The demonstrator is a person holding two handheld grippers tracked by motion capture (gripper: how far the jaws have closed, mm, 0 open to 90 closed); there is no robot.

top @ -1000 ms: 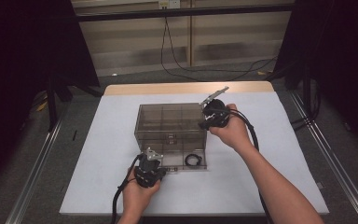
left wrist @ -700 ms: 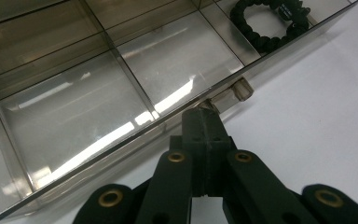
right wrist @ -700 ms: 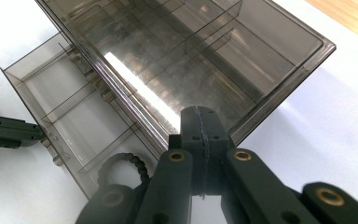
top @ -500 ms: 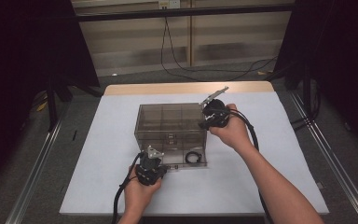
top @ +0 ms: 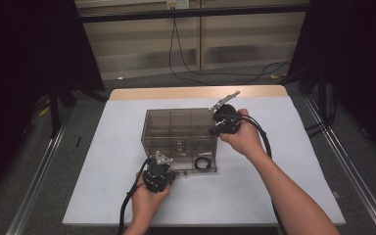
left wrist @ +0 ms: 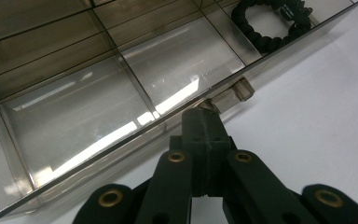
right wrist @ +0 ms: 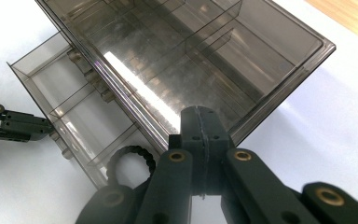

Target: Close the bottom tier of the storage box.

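Lying at the near left of the smoked plastic organiser box, the pulled-out drawer is met first by the left gripper, whose jaws are seen pressed together at a small knob on the drawer's front wall; whether the knob is actually pinched cannot be told. The drawer's long axis is laid across the table, parallel to the box front, so any push or pull is judged to run away from or toward the person. A black ring is held in the drawer's right-end compartment, farther along from the left gripper. At the box's far right corner, the right gripper is rested with jaws clenched on nothing, apparently bracing the box.
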